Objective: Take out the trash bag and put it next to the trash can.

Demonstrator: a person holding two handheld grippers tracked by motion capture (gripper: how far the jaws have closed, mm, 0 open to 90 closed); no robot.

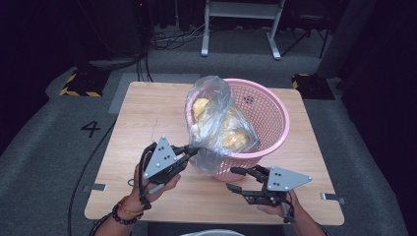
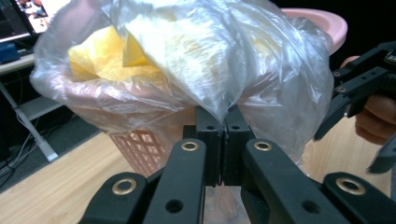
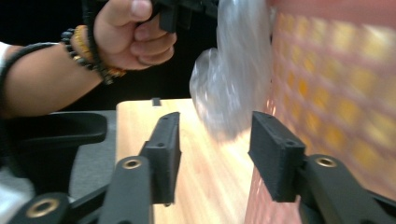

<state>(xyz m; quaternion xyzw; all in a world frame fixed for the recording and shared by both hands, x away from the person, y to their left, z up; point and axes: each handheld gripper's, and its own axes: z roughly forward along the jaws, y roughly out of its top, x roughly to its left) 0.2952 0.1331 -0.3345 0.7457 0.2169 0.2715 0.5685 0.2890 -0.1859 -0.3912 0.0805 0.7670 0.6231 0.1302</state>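
**Bag pinched at basket rim, not yet out**

While the left gripper has its jaws pressed together on a fold of the clear plastic bag, that bag sits half in the pink basket and drapes over its near rim toward the table. Yellow stuff shows inside. Right gripper has its jaws spread with nothing between them, near the basket wall and the hanging plastic. Grab looks done; lifting or settling the bag is probably left.
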